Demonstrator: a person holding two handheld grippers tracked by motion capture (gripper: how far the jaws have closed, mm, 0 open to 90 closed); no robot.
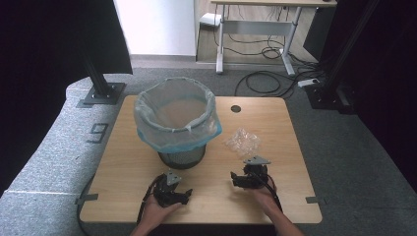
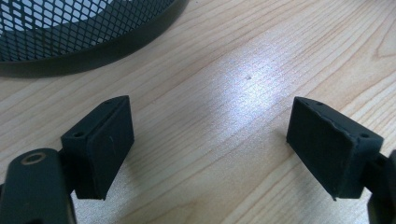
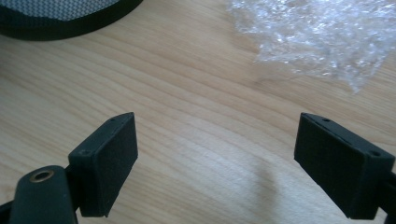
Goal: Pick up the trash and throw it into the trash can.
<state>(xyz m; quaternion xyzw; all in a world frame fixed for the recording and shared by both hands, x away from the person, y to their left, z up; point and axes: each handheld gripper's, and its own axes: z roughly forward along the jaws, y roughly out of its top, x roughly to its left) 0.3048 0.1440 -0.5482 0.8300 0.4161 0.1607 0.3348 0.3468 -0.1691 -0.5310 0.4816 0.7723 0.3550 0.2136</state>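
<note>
1. Plastic wrap (image 1: 242, 142), crumpled and clear, lies on the table right of the lined mesh bin (image 1: 175, 120), just ahead of the right gripper (image 1: 239, 179).
2. Right gripper's jaws gape, empty; advance low and pinch the wad's thick middle.
3. Left gripper (image 1: 185, 194) rests spread, holding nothing.
4. Wooden table (image 1: 275, 123) stands on grey carpet; cables (image 1: 260, 81) trail behind.

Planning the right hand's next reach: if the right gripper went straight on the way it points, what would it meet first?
Probably the crumpled clear plastic wrap, lying on the wooden table just ahead and slightly right of the open right gripper; depth is uncertain.
</note>
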